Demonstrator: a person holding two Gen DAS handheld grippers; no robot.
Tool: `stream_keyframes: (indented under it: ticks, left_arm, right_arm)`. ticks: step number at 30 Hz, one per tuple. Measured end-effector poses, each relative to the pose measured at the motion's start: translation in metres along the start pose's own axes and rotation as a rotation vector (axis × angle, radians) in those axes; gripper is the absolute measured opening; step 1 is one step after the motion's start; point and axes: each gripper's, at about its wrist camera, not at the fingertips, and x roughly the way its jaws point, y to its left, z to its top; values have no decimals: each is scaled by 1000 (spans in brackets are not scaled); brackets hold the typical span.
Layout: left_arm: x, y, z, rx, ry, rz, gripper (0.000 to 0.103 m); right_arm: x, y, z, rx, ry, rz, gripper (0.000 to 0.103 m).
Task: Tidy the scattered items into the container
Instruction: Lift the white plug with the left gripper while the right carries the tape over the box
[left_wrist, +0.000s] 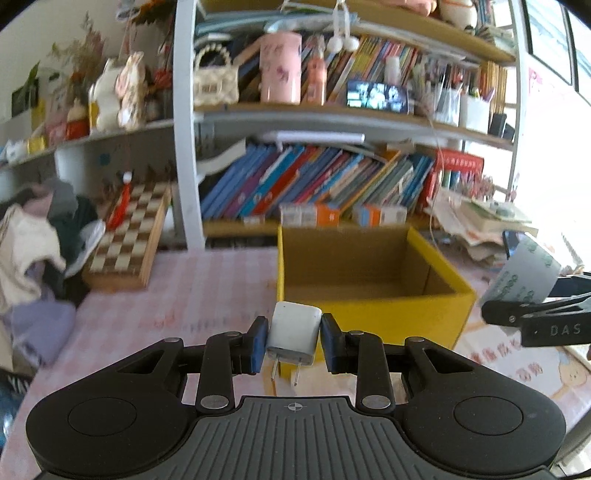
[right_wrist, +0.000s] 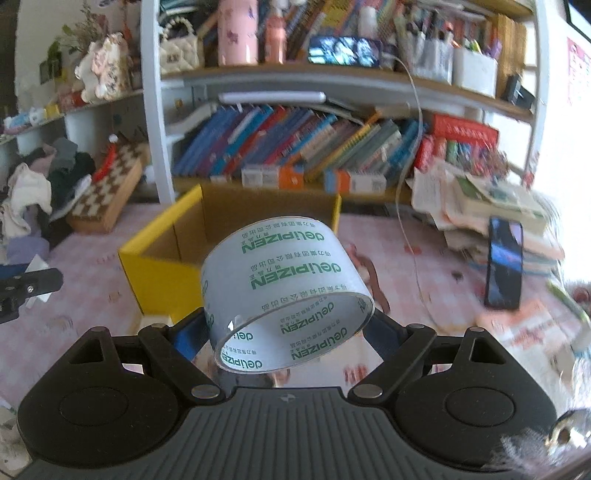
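Left gripper (left_wrist: 294, 341): blue pads clamp the white charger (left_wrist: 293, 336) by its sides, prongs pointing down, just short of the yellow box (left_wrist: 373, 314).
Right gripper (right_wrist: 290, 325): fingers spread, holding the tape roll (right_wrist: 286, 291) between them, near side of the box (right_wrist: 162, 269).
Box interior: bare cardboard.

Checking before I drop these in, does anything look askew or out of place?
The charger sits tilted in the left gripper, prongs toward the camera. On the table's right, a stack of books lies messy and splayed. The box looks upright and intact.

daylight glare right | motion blur, perhaps | fisheye-bent edges
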Motion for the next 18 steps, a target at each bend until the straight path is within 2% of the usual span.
stream_keyframes:
  ticks: [5,11,18]
  left_arm:
    - [22,-4,22,18,-25,-9,29]
    - [71,-16,37,100,4,-5,29]
    - [128,-25,39,153,108,4,29]
  right_arm:
    - [25,3,26,-64,-21,53,88]
    - [66,14,54,-203,-30,104,88]
    - [135,16,66,-281,81,165,88]
